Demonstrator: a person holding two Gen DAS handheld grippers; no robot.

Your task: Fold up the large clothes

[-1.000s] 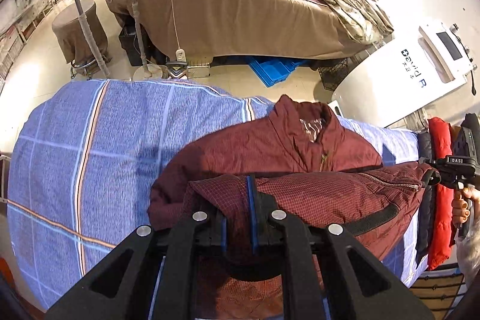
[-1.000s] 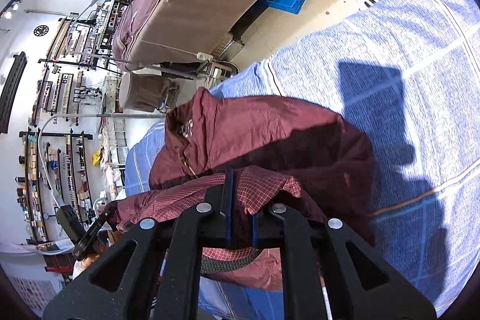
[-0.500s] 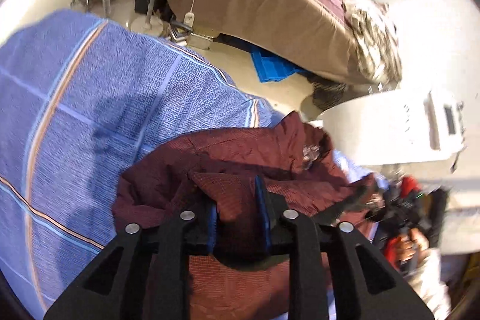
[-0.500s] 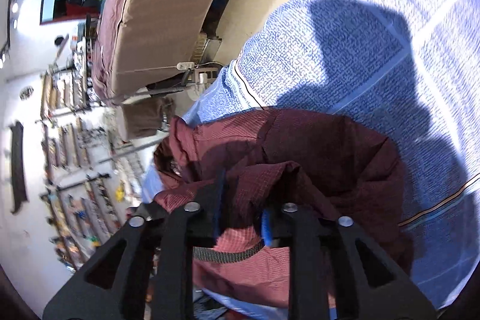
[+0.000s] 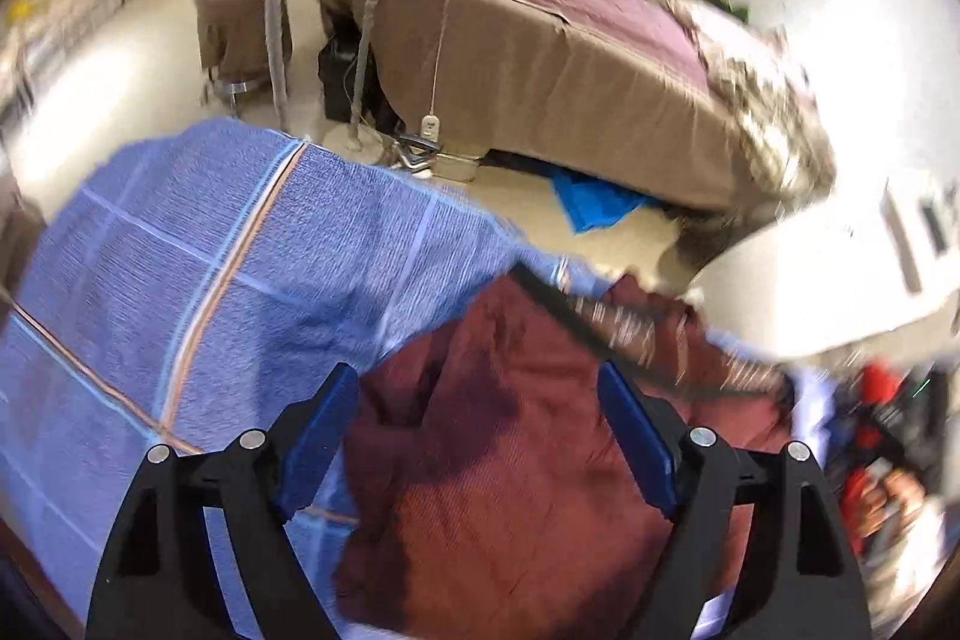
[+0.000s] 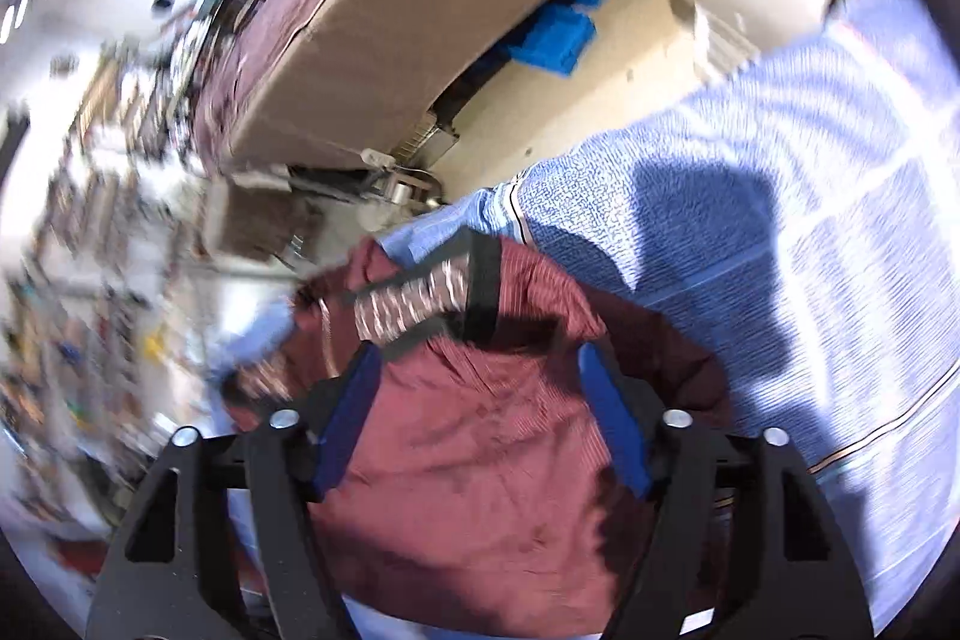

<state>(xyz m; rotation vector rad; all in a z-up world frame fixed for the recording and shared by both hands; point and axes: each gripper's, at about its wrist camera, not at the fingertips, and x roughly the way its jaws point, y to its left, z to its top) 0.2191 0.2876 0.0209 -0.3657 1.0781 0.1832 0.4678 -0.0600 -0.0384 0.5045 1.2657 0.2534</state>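
A dark red jacket (image 5: 492,460) lies folded over itself on the blue striped sheet (image 5: 210,292). Its black hem band and zipper (image 5: 594,328) lie along the far edge. My left gripper (image 5: 480,436) is open and empty, with its blue pads on either side just above the jacket. In the right wrist view the same jacket (image 6: 480,472) lies below my right gripper (image 6: 483,418), which is open and empty above it. The sheet (image 6: 810,280) extends to the right. Both views are motion-blurred.
A brown-covered massage bed (image 5: 540,52) stands beyond the table, with a stool (image 5: 240,10) and metal stands (image 5: 276,10) to its left. A white machine (image 5: 840,280) is at the right. Red and black clothes (image 5: 876,430) sit by the right table edge.
Both grippers have opened and let go of the jacket's hem, which now lies folded over the jacket's upper part. Both cameras have swung and drawn back.
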